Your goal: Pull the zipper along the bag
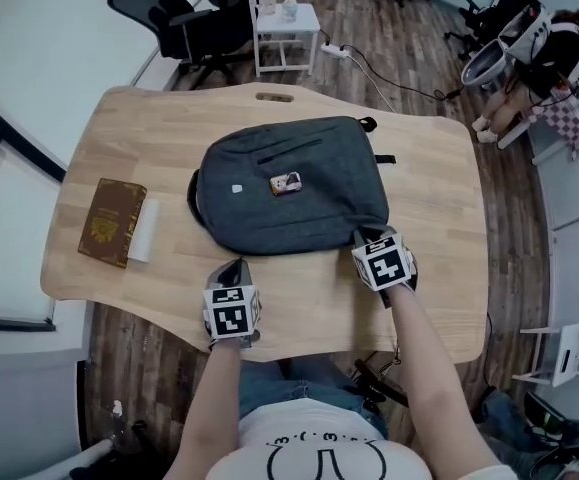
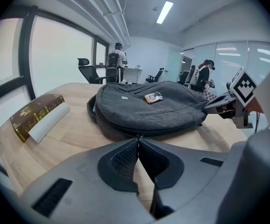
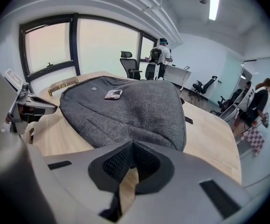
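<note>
A grey backpack (image 1: 289, 183) lies flat in the middle of the wooden table (image 1: 439, 188), with a small printed tag (image 1: 286, 183) on top. My left gripper (image 1: 237, 262) is at the bag's near edge, left of centre. In the left gripper view its jaws (image 2: 138, 137) are shut, and a small metal zipper pull (image 2: 137, 135) sits right at the tips on the dark zipper line along the backpack (image 2: 148, 111). My right gripper (image 1: 365, 236) is at the bag's near right corner. Its pads (image 3: 132, 143) are shut against the edge of the backpack (image 3: 130, 106).
A brown book (image 1: 112, 221) lies on the table's left side with a white block (image 1: 144, 230) beside it. Office chairs (image 1: 184, 18) and a small white side table (image 1: 287, 28) stand beyond the far edge. A person (image 1: 554, 53) sits at the upper right.
</note>
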### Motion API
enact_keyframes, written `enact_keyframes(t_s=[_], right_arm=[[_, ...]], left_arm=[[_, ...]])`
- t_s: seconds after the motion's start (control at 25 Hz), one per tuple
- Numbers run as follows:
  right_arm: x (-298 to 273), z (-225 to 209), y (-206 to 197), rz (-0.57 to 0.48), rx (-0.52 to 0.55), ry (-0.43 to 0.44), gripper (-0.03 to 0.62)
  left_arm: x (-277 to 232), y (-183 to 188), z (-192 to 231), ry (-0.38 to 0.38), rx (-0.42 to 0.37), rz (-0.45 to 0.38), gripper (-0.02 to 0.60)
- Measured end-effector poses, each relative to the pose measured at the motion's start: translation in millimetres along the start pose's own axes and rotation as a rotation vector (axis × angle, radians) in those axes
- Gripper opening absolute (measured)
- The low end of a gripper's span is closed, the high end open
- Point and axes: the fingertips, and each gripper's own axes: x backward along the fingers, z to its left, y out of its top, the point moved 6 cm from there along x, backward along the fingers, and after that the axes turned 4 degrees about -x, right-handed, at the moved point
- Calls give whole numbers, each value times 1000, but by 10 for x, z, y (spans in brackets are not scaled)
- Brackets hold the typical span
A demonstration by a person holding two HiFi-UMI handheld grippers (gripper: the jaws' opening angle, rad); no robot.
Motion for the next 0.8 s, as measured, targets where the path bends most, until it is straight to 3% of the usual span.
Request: enact_keyframes(t_s=[0.56, 0.8], right_arm=[[-38, 84, 22, 64, -44, -161, 52], [-42, 151, 26, 95, -5, -212, 52]], left_arm=[[-20, 111, 544, -111, -109, 26, 17], [-84, 165, 767, -156, -159, 40, 17]])
